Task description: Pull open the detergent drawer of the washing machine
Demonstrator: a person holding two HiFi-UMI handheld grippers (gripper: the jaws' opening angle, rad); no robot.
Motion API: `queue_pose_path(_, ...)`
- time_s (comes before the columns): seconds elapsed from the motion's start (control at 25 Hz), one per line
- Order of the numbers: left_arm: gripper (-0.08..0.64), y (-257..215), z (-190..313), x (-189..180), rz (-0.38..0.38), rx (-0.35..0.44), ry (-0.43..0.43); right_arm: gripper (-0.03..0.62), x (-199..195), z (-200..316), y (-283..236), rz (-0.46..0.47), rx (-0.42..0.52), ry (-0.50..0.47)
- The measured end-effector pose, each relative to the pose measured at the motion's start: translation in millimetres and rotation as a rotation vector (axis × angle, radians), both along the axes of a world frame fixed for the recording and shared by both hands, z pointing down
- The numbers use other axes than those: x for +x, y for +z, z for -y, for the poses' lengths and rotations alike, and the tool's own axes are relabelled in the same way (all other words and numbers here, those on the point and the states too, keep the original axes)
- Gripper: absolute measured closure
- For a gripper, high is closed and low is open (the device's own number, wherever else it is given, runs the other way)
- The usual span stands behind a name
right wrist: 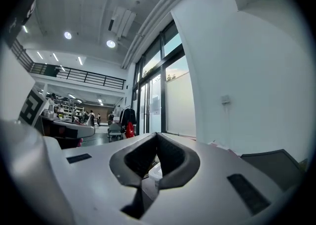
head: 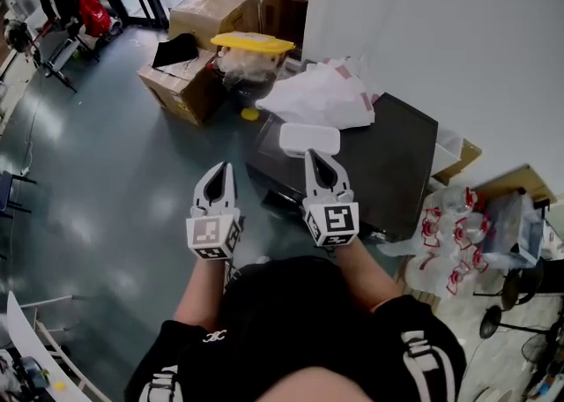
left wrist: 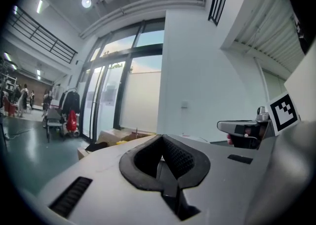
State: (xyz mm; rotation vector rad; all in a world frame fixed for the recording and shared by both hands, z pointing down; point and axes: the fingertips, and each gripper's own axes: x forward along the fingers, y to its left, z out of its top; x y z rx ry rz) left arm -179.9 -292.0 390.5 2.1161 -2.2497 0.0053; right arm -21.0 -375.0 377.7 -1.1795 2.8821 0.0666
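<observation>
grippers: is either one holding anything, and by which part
Nothing is held: the left gripper and the right gripper are both shut with nothing between their jaws.

Floor (head: pixel 106 189): smooth grey coating, glossy, with soft reflections of the lights.
Cardboard boxes (head: pixel 203 12): brown cardboard, matt, with creased flaps.
Bin lid (head: pixel 253 41): smooth yellow plastic, over a clear plastic bin.
Bags (head: pixel 322 96): thin white plastic film, crumpled, with a faint sheen.
Dark machine top (head: pixel 397 158): near-black panel, smooth, low sheen.
Tray (head: pixel 309 138): white plastic, smooth.
Left gripper (head: pixel 224 167) and right gripper (head: pixel 314 155): light grey plastic shells, smooth and matt.
Pads (left wrist: pixel 178 160): black and rubbery-looking, with a fine ribbed grid.
Marker cubes (head: pixel 213 237): matt black-and-white print.
Sleeves (head: pixel 414 347): black cloth with white print.
Wall (head: pixel 441 30): white paint, smooth, matt.
</observation>
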Motion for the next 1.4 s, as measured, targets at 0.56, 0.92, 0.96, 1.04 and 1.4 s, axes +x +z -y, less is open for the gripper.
queue_pose_path(0.56, 0.190, 25.9, 11.3, 38.5, -0.078, -0.022, 0.340, 0.589, 18.0, -12.1, 10.8, -0.036, -0.013, 0.121)
queue_pose_path(0.92, 0.190, 80.1, -0.5, 35.9, -0.541, -0.070, 0.445, 0.589, 35.2, -31.0, 27.9, -0.073, -0.052, 0.166)
queue_pose_path(0.96, 0.190, 88.0, -1.9, 39.4, -0.568, -0.085, 0.468, 0.589, 36.8, -32.2, 30.3, -0.077, -0.057, 0.171)
queue_pose_path(1.04, 0.190, 104.4, -5.5, 47.7, -0.613, -0.113, 0.514, 0.589, 39.5, -35.1, 35.5, -0.083, -0.068, 0.179)
queue_pose_path(1.4, 0.190, 177.2, -6.4, 54.7, -0.950, -0.197, 0.553, 0.589, 57.0, -44.7, 51.0, -0.096, -0.125, 0.228)
